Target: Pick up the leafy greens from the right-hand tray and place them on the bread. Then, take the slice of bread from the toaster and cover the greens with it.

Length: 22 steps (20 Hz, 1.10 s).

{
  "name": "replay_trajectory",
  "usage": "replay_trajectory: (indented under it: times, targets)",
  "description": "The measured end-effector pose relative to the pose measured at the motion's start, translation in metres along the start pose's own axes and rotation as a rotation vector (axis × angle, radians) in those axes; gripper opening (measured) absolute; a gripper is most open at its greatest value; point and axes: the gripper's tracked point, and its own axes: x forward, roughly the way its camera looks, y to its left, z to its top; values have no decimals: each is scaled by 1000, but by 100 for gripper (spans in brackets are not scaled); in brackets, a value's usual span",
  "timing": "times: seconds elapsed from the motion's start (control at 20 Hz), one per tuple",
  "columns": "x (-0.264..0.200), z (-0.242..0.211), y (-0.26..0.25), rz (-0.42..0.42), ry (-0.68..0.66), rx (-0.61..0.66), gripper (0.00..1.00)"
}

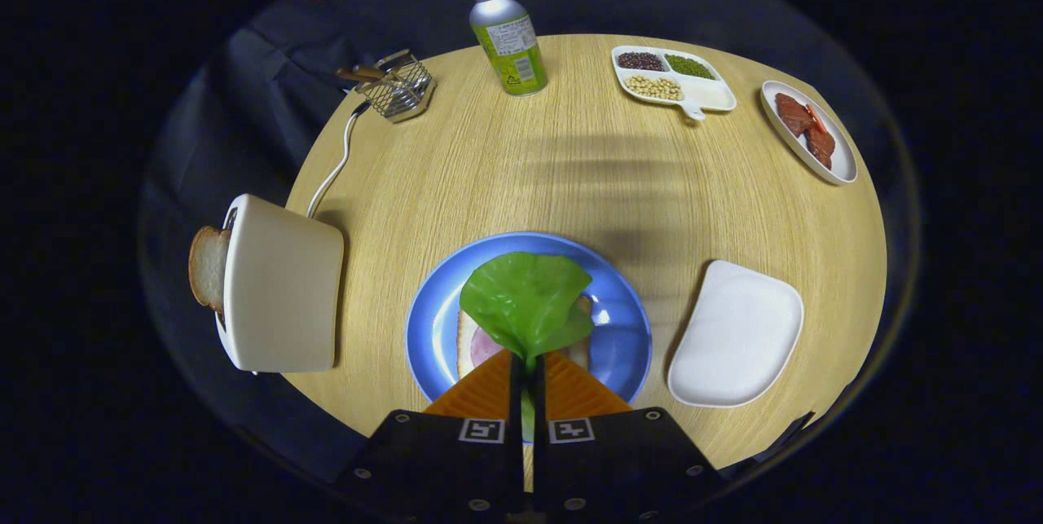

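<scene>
Leafy greens [525, 300] hang clamped in the tool [527, 363], seemingly just above the blue plate [623, 328] on the round wooden table [587, 173].

A round wooden table [570, 173] stands against a black cloth wall [244, 59], which hangs from 9 to 12 o'clock. Soft banded shadows cross the tabletop at its centre. Beyond the table's edge all is dark.
</scene>
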Motion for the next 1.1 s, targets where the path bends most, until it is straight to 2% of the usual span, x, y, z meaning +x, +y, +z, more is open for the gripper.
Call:
replay_trajectory:
  times: [0.2,0.35,0.5,0.65,0.8,0.95,1.1]
  targets:
    - [6,-5,12,26,54,14,10]
    - [6,1,12,10,42,1,10]
    - [9,5,4,-38,36,-3,27]
    - [7,7,3,-60,28,-2,32]
    - [2,9,7,-66,20,-2,45]
    - [-4,9,11,-89,29,0,51]
    - [-21,18,36,-58,5,-24,54]
